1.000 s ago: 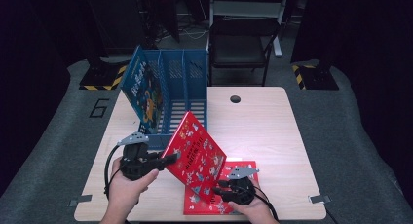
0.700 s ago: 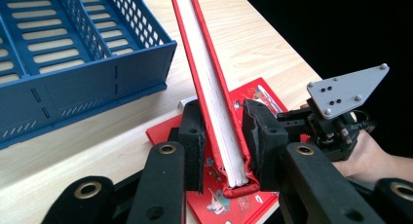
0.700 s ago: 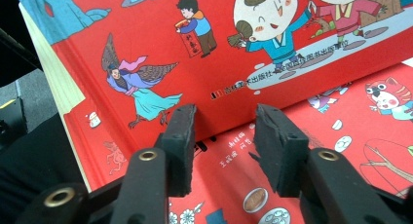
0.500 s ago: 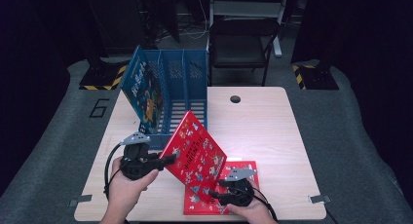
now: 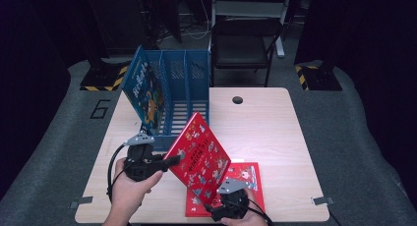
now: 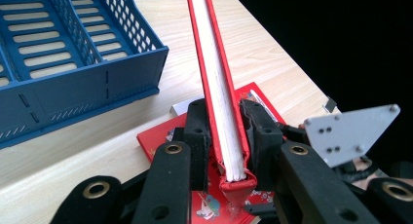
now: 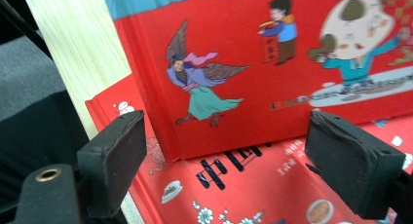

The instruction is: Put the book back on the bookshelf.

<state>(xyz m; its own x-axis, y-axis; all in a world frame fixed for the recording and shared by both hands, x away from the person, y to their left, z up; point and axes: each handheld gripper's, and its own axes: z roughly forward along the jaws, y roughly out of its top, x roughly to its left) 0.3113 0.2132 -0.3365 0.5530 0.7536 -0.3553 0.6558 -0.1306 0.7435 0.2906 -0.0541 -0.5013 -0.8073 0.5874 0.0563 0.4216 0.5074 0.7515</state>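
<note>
Red books (image 5: 201,157): 2 | blue book (image 5: 145,91): 1, perhaps more | rack (image 5: 184,83): 1

Glossy red book (image 5: 199,157); perforated plastic rack (image 5: 184,86); wood-grain table (image 5: 265,127).

Dark lab: hazard-striped stands (image 5: 103,82), cables (image 5: 194,32)

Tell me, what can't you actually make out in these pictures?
- Flat red book: high view, partly covered by the raised red book and the right gripper.
- Raised book's cover text: high view, too small to read.
- Rack: left gripper view, cut off by the edge.
- Blue book: high view, title too small to read.
</note>
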